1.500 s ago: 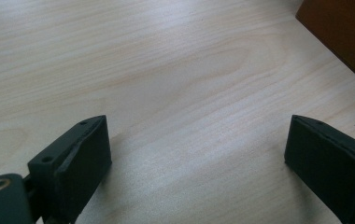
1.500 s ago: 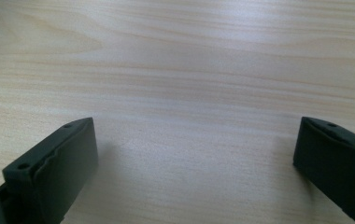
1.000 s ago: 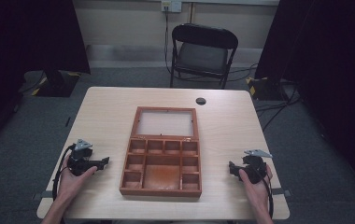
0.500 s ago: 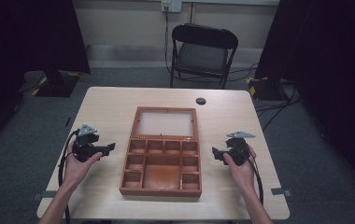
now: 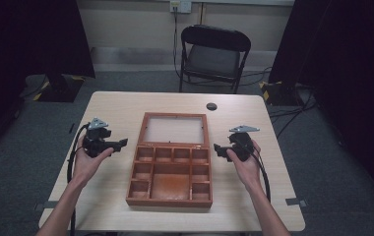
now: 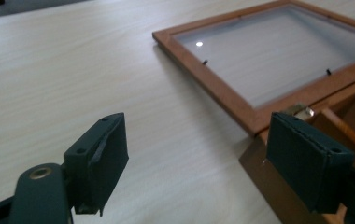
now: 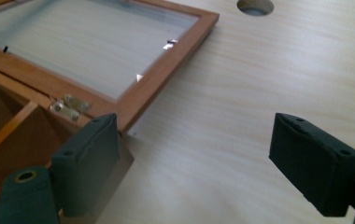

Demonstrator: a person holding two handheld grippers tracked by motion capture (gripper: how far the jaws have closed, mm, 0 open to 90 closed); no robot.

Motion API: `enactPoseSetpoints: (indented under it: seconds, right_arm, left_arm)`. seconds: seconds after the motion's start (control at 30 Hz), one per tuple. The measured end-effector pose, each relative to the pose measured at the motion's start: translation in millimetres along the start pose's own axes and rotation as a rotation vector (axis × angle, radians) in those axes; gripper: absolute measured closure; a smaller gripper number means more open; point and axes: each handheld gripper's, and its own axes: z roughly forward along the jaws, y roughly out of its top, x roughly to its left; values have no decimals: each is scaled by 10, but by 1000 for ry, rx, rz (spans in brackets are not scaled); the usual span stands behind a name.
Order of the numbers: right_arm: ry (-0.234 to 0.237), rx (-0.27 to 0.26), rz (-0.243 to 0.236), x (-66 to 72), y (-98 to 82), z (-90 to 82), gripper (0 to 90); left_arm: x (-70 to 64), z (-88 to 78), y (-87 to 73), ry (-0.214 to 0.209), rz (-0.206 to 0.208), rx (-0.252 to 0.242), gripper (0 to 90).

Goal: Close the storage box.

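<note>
Wooden compartment box (image 5: 170, 164) at frame centre on the bench (image 5: 116, 105), glazed lid (image 5: 174, 130) flat open, untouched, flanked by empty, parted left tongs (image 5: 122, 143) and right tongs (image 5: 218, 148).

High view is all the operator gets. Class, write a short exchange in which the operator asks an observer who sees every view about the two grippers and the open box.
Operator: Is anything between the jaws of the left gripper?
Observer: No. Its jaws have just been closing a little, but only bare table lies between them.
Operator: And the right gripper?
Observer: Open and empty too. It points at the corner of the box where a brass hinge joins the lid, which lies flat.
</note>
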Motion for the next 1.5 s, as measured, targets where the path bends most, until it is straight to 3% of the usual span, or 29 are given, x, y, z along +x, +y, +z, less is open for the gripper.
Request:
enactPoseSetpoints:
  seconds: [0.1,0.3,0.4,0.47,0.63,0.83,0.87,0.9,1.03,1.1,1.2,1.4,1.5]
  right_arm:
    - [2,-1,-21,2,87,42,153]
    - [28,-25,-20,12,449,140,146]
    - [32,-33,-38,31,528,172,145]
    - [34,-33,-45,48,569,226,144]
    - [70,8,-44,75,502,477,162]
    - [89,43,-23,53,392,678,163]
    - [89,43,-23,53,392,678,163]
    - [99,49,13,37,369,717,165]
    - [103,66,7,72,337,788,151]
    - [103,58,8,86,332,800,151]
    - [112,60,30,79,327,810,149]
    - [123,58,57,56,305,824,139]
    - [142,61,76,61,302,834,139]
  left_arm:
    - [-10,73,127,-2,8,-1,205]
    - [-20,217,393,-14,1,-23,207]
    - [-38,286,437,9,17,-26,210]
    - [-40,384,437,-19,-1,-20,210]
    - [-23,633,310,-53,-51,23,226]
    - [26,776,178,-71,-94,58,243]
    - [26,776,178,-71,-94,58,245]
    - [28,798,164,-71,-105,61,246]
    - [-5,835,141,-89,-124,83,252]
    - [-74,842,145,-97,-91,97,255]
    - [-122,863,155,-110,-77,99,257]
    - [-95,896,160,-116,-107,105,241]
    - [-59,924,143,-134,-159,113,230]
